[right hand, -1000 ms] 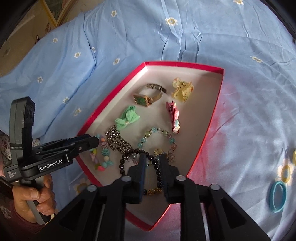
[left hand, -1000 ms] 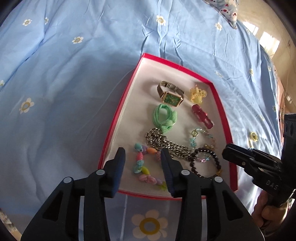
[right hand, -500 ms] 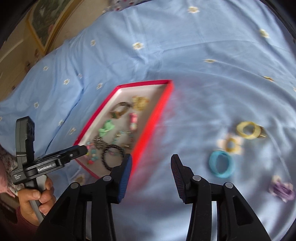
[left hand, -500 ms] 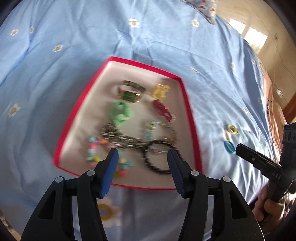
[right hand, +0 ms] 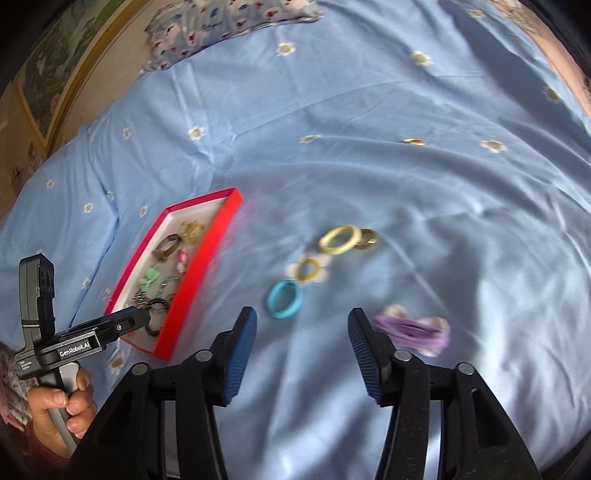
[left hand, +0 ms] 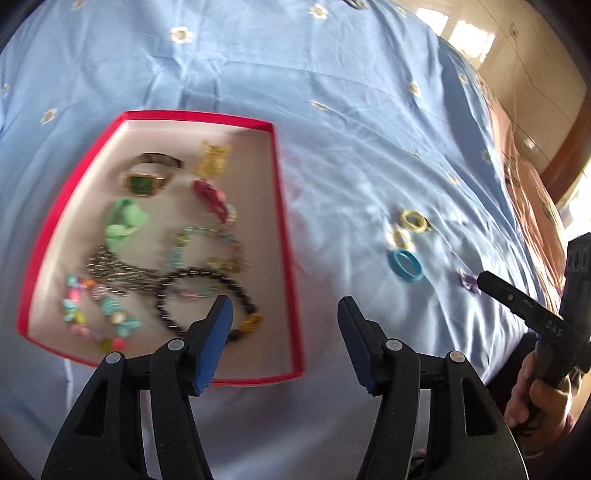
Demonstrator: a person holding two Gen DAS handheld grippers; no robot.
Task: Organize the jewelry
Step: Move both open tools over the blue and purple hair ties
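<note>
A red tray [left hand: 284, 206] [right hand: 199, 266] lies on the blue bedsheet and holds a watch [left hand: 147, 181], a green bow [left hand: 123, 221], a chain, bead bracelets and a black bead bracelet [left hand: 207, 299]. Loose on the sheet to its right lie a blue ring [right hand: 284, 299] [left hand: 404, 264], a yellow ring [right hand: 340, 239] [left hand: 413, 220], a small gold ring [right hand: 309, 269], a brass ring [right hand: 367, 238] and a purple hair tie [right hand: 413, 328]. My left gripper [left hand: 284, 325] is open and empty over the tray's near right corner. My right gripper [right hand: 301, 339] is open and empty, just short of the blue ring.
The flowered blue sheet [right hand: 369, 129] covers the bed. A patterned pillow [right hand: 229, 18] lies at the far end. A further small ring [right hand: 413, 141] lies far out on the sheet. A wooden floor and wall [left hand: 517, 74] show beyond the bed's right side.
Both grippers have opened wide. The right one has let go of the black bead bracelet, which now lies in the tray, and swung right to the loose rings. The left view shifted right.
</note>
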